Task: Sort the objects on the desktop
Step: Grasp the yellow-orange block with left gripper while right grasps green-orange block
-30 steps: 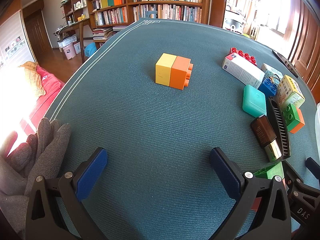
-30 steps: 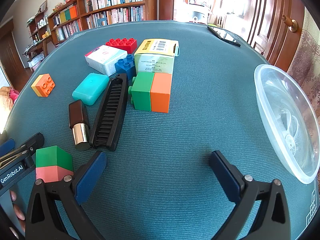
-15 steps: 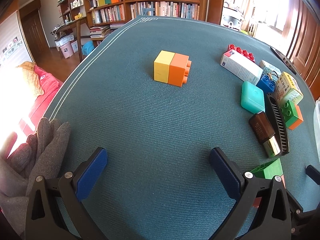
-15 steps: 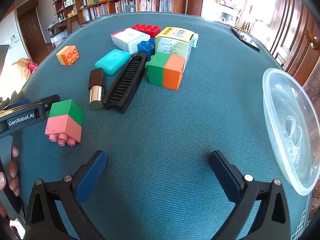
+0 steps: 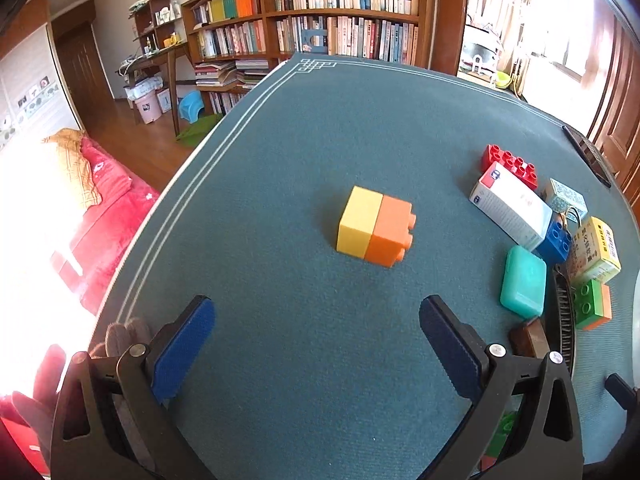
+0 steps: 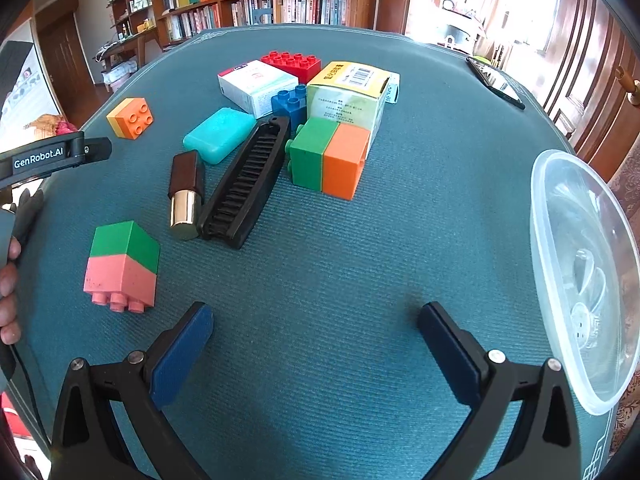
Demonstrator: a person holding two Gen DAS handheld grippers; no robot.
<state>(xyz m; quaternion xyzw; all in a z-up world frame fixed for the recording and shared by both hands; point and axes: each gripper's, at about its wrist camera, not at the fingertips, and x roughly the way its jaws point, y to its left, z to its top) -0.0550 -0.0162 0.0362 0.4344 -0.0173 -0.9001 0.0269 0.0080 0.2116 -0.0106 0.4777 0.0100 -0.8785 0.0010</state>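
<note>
Both grippers are hanging wide open over the blue-green table cloth [image 6: 320,272], holding nothing. The left gripper [image 5: 316,344] is facing a yellow-and-orange block [image 5: 374,227] lying alone ahead of it. Nearest the right gripper [image 6: 316,344] a green-and-pink block [image 6: 120,266] is sitting studs-down. These blocks are probably light, stiff and a little slick, so the flat side faces look like the best hold. Beyond it a lipstick [image 6: 185,194] and a black comb [image 6: 248,184] are lying touching, crowding a teal case [image 6: 219,136] and a green-and-orange block [image 6: 330,158] against boxes. A clear bowl [image 6: 560,280] is waiting at the right.
</note>
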